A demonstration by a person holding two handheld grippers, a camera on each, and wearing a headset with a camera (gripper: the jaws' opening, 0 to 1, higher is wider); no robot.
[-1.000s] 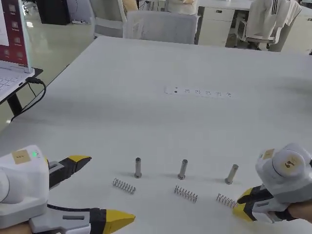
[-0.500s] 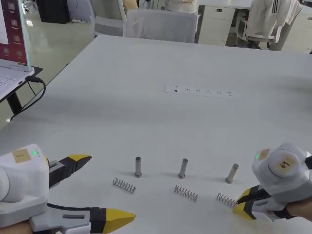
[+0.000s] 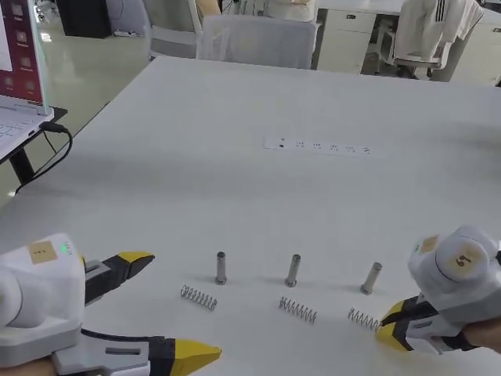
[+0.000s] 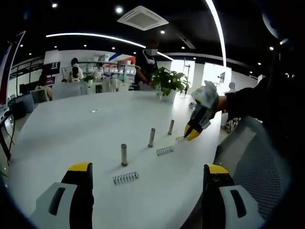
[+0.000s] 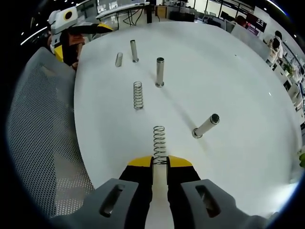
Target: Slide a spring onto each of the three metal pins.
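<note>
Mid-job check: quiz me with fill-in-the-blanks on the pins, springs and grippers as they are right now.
The pins standing upright on the table number ___. The number of springs already on a pin is ___. The right gripper is shut on one end of the spring lying farthest ___ in the head view. The left gripper has its jaws ___.
Missing words: three; zero; right; open.

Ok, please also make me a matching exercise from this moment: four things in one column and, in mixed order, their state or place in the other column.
Things:
1. left gripper
2. right gripper
3. middle spring
4. power strip

States or places:
A. on the far part of the table
B. shut on the end of the right spring
C. open, holding nothing
D. lying free in front of the middle pin

Pairs: 1-C, 2-B, 3-D, 4-A.
</note>
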